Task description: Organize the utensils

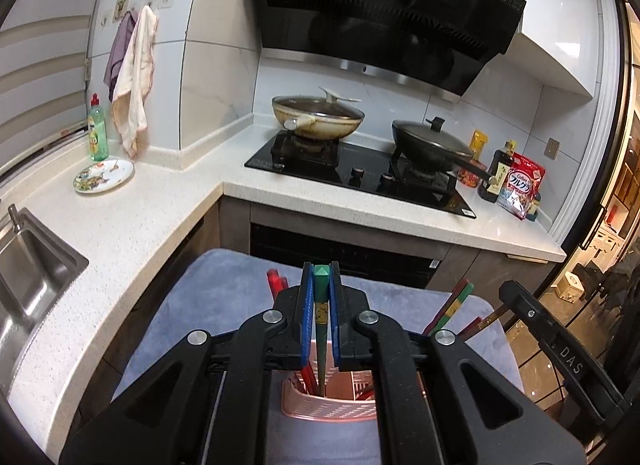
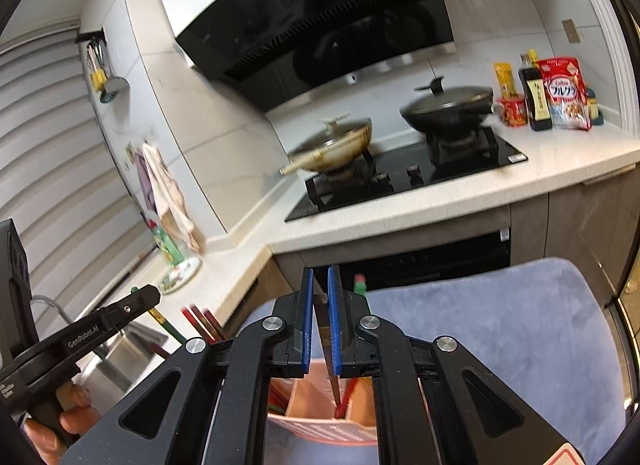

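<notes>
A pink slotted utensil holder [image 1: 332, 401] stands on a blue-grey towel [image 1: 224, 293]; it also shows in the right wrist view [image 2: 320, 421]. My left gripper [image 1: 321, 273] is shut on a green chopstick [image 1: 320, 305] whose lower end is inside the holder. Red chopsticks [image 1: 276, 281] stand in the holder behind it, and more chopsticks [image 1: 452, 305] lean at the right. My right gripper [image 2: 319, 277] is shut on a dark brown chopstick [image 2: 322, 321] that reaches down into the holder. My left gripper [image 2: 136, 301] shows at the left of the right wrist view.
A white counter [image 1: 132, 225] wraps around with a steel sink [image 1: 28, 277] at left, a decorated plate [image 1: 104, 176] and a green bottle [image 1: 97, 131]. The stove [image 1: 360, 173] carries two lidded pans. Bottles and a cereal bag [image 1: 522, 185] stand at right.
</notes>
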The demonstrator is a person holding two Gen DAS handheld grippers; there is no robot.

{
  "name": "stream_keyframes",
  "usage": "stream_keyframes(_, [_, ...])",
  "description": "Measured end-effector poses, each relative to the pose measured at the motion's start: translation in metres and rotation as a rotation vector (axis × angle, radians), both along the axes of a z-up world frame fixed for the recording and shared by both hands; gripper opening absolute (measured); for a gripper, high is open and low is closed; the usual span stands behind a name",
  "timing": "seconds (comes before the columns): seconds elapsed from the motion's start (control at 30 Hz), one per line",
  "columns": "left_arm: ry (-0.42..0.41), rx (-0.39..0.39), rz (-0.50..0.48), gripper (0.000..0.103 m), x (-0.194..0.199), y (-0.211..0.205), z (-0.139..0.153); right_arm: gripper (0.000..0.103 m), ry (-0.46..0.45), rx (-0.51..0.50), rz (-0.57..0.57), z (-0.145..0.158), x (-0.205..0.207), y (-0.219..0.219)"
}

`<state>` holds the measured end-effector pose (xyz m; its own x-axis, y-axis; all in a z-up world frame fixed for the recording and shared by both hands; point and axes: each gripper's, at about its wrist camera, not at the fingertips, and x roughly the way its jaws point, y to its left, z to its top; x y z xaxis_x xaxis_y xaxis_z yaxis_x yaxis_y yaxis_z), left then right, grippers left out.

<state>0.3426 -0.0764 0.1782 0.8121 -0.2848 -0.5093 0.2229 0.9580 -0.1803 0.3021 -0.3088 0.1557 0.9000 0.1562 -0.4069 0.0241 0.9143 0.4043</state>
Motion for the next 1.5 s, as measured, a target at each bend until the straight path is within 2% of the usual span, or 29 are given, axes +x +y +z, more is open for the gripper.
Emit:
stream_keyframes(0.2, [-0.002,0.026,0.004,0.008,-0.006,-0.006,-0.011,0.007,0.045,-0.002,0.009,-0.018,-0.004,0.000])
stream_keyframes(0.37, [-0.027,0.030,0.011,0.011,-0.013,-0.005,-0.007,0.009,0.047,-0.012,-0.001,-0.018,-0.013,-0.002])
stream_keyframes(0.4, [-0.033,0.030,0.014,0.018,-0.016,-0.005,-0.006,0.014,0.047,-0.015,-0.005,-0.017,-0.015,-0.002])
stream_keyframes(0.53, [-0.046,0.031,0.029,0.036,-0.025,-0.002,0.000,0.014,0.040,-0.014,-0.008,-0.012,-0.023,-0.005])
stream_keyframes(0.67, [-0.043,0.042,0.031,0.039,-0.036,0.000,0.003,0.022,0.029,-0.012,-0.012,-0.006,-0.036,-0.005])
stream_keyframes(0.73, [-0.046,0.053,0.031,0.047,-0.044,0.000,0.004,0.026,0.027,-0.017,-0.009,-0.004,-0.044,-0.005])
stream_keyframes(0.8, [-0.052,0.070,0.033,0.050,-0.054,0.000,0.005,0.029,0.030,-0.033,-0.006,-0.002,-0.053,-0.004])
stream_keyframes(1.17, [-0.014,0.123,0.038,0.052,-0.102,0.004,-0.009,0.035,0.086,-0.127,0.032,-0.012,-0.105,0.018])
stream_keyframes(1.23, [-0.005,0.134,0.040,0.056,-0.111,0.005,-0.012,0.038,0.094,-0.142,0.042,-0.014,-0.115,0.023])
stream_keyframes(1.5, [0.021,0.180,0.054,0.060,-0.141,0.007,-0.026,0.050,0.114,-0.202,0.066,-0.020,-0.149,0.042])
